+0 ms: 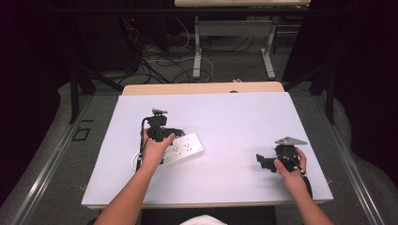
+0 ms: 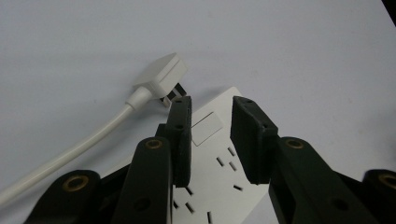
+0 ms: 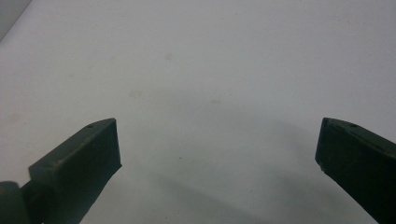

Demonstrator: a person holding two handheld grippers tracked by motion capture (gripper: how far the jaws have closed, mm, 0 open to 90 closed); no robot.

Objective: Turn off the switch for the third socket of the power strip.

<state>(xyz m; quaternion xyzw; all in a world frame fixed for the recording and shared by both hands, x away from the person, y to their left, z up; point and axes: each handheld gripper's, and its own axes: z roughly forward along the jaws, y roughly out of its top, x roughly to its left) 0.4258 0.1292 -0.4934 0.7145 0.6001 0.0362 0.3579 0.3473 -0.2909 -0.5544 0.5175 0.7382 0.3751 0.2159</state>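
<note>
High view: left gripper [image 1: 170,136] over near-left end of white power strip [image 1: 187,147] on tabletop [image 1: 234,117]; strip's long axis runs toward upper right; right gripper [image 1: 263,161] well apart.

Left gripper view: jaws apart, straddling strip [image 2: 219,154] across width, pads not pressing; plug [image 2: 161,77] just beyond.

Right gripper view: jaws wide apart, nothing between.

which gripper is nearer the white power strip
Left. The left gripper hangs right over the power strip, jaws either side of its end. The right gripper sits well off to the strip's right, over bare table.
</note>
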